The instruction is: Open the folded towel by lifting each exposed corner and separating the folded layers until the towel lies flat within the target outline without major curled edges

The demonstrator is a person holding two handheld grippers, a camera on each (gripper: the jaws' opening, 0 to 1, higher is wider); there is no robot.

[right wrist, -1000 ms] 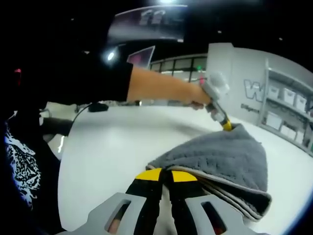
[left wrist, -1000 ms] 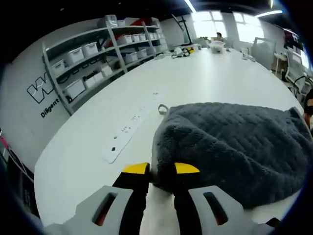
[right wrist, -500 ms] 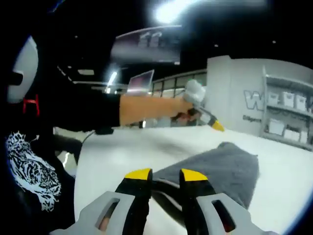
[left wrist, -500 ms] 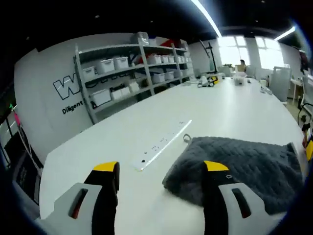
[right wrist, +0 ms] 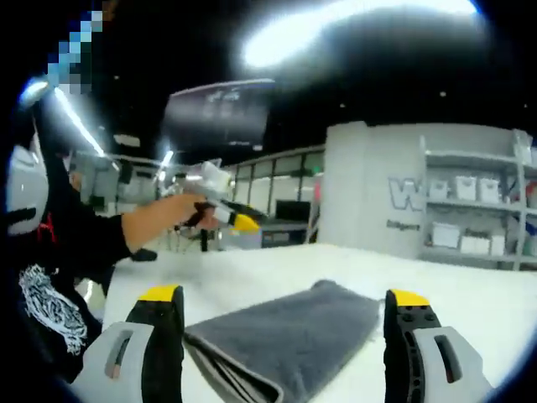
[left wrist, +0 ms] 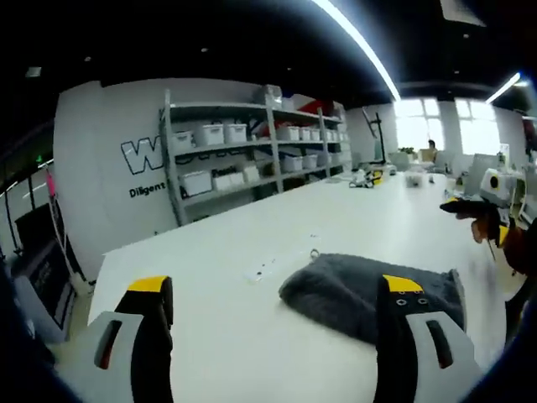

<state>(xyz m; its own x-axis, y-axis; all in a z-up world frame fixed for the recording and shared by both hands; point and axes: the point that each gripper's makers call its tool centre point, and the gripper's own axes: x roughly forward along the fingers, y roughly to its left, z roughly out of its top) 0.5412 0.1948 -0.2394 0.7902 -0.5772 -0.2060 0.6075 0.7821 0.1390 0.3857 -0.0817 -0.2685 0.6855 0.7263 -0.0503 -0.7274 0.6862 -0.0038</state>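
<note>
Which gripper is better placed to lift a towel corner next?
Probably right: the right gripper is open with the towel's layered corner between its jaws. The left gripper, also open, frames a rounded edge.

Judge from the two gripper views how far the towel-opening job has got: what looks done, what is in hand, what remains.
Done: little shows as finished; the grey towel lies on the white table folded, stacked layers visible at its near edge. In hand: nothing; the left gripper and right gripper are both open and off the cloth. Left: lifting the corners, separating the layers, spreading it flat. No target outline can be made out.
</note>
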